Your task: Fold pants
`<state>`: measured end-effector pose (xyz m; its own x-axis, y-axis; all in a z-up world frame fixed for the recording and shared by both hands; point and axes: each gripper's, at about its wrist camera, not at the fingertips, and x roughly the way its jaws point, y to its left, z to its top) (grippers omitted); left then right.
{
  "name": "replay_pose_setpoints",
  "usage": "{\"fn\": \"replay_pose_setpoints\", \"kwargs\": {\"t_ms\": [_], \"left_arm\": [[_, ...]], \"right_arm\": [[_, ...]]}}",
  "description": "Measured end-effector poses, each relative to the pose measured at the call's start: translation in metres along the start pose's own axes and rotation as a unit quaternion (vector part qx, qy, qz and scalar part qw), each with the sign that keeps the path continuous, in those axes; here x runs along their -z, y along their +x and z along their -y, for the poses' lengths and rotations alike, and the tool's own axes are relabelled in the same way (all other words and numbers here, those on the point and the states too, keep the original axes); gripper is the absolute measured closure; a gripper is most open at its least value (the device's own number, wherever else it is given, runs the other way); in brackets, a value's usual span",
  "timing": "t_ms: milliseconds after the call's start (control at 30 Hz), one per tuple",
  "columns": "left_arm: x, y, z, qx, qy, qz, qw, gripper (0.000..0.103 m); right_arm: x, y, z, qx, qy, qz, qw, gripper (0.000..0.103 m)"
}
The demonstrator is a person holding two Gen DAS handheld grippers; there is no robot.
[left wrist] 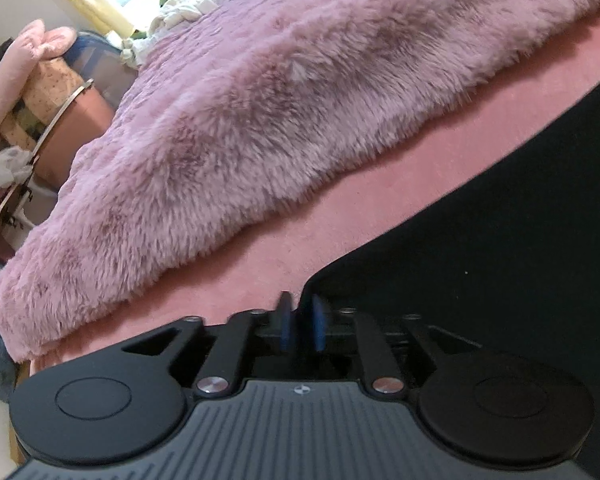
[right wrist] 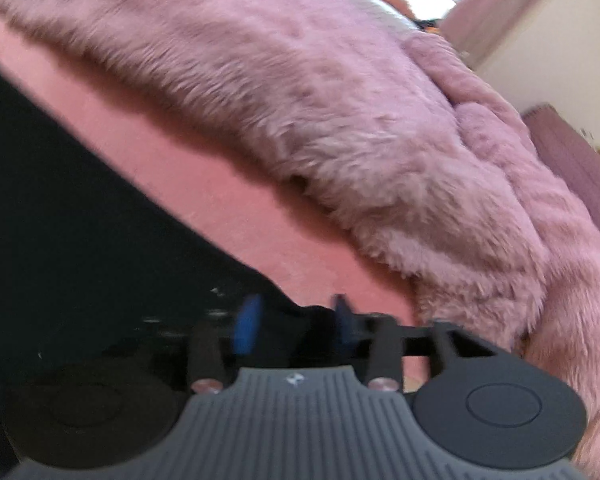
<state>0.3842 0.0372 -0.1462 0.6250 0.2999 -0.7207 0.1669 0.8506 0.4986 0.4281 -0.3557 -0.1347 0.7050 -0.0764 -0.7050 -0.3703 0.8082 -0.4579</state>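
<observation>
The black pants (left wrist: 500,220) lie flat on a pink sheet (left wrist: 380,196). In the left wrist view they fill the lower right; in the right wrist view the pants (right wrist: 60,200) fill the left. My left gripper (left wrist: 302,322) sits at the pants' left corner, its blue pads close together with the fabric edge at them. My right gripper (right wrist: 296,322) sits at the pants' right corner, its blue pads apart, with black fabric between them.
A fluffy pink blanket (left wrist: 280,100) lies bunched beyond the pants across the bed, also in the right wrist view (right wrist: 380,120). Pink pillows and a box (left wrist: 48,92) stand off the bed's left side. A wall (right wrist: 540,40) is at the far right.
</observation>
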Motion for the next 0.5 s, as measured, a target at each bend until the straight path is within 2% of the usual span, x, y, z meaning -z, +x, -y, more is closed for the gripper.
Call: {"fn": "replay_pose_setpoints", "kwargs": {"t_ms": [67,167,267,300,367,433,500], "left_arm": [[0.002,-0.010,-0.007,0.003,-0.020,0.009,0.9998,0.069],[0.005,-0.035,-0.010,0.024,-0.047,0.038,0.9979,0.066],[0.011,-0.059,-0.006,0.071,-0.063,0.047,0.9944,0.066],[0.012,-0.064,-0.003,0.088,-0.067,0.047,0.9927,0.067],[0.020,-0.072,0.006,0.115,-0.076,0.045,0.9895,0.080],[0.028,-0.075,0.013,0.128,-0.077,0.040,0.9880,0.085],[0.035,-0.073,0.019,0.136,-0.079,0.024,0.9872,0.089]], "right_arm": [[0.003,-0.012,0.012,-0.005,0.045,0.014,0.999,0.044],[0.013,-0.039,0.027,-0.003,0.129,0.028,0.991,0.043],[0.038,-0.074,0.038,-0.011,0.240,0.040,0.970,0.042],[0.052,-0.086,0.042,-0.016,0.284,0.041,0.958,0.042],[0.079,-0.104,0.044,-0.015,0.361,0.038,0.932,0.041],[0.112,-0.119,0.047,-0.020,0.453,0.032,0.891,0.041],[0.147,-0.124,0.048,-0.041,0.544,0.027,0.838,0.041]]}}
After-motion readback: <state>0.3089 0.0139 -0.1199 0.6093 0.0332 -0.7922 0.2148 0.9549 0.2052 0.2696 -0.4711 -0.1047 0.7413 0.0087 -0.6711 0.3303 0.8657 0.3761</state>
